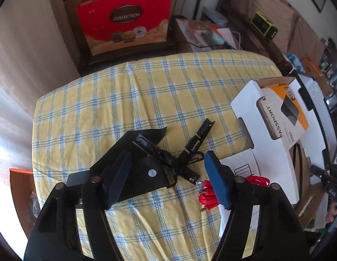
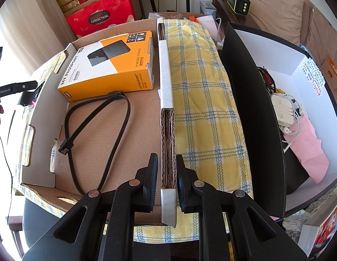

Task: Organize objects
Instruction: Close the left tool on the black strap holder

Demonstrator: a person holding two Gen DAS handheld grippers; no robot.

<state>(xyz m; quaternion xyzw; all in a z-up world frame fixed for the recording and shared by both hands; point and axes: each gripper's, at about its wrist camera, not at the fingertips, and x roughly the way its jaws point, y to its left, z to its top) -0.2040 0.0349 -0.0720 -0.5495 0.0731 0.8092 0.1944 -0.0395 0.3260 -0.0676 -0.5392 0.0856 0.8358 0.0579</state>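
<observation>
My left gripper (image 1: 168,169) is open above a black pouch (image 1: 138,163) and a pile of black cable adapters (image 1: 190,152) on the yellow checked cloth (image 1: 125,100). A red cable (image 1: 208,192) lies by the right blue finger (image 1: 216,178). My right gripper (image 2: 167,178) is shut on the near wall (image 2: 167,130) of a shallow cardboard box (image 2: 135,134). In the box lie an orange and white MY PASSPORT carton (image 2: 109,69) and a black cable (image 2: 99,119). The carton also shows in the left wrist view (image 1: 283,117).
A black and white box (image 2: 255,100) to the right holds white chargers, earphones and a pink cloth (image 2: 303,143). Red gift bags (image 1: 125,19) stand behind the table. A green device (image 2: 238,1) sits on a shelf at the back.
</observation>
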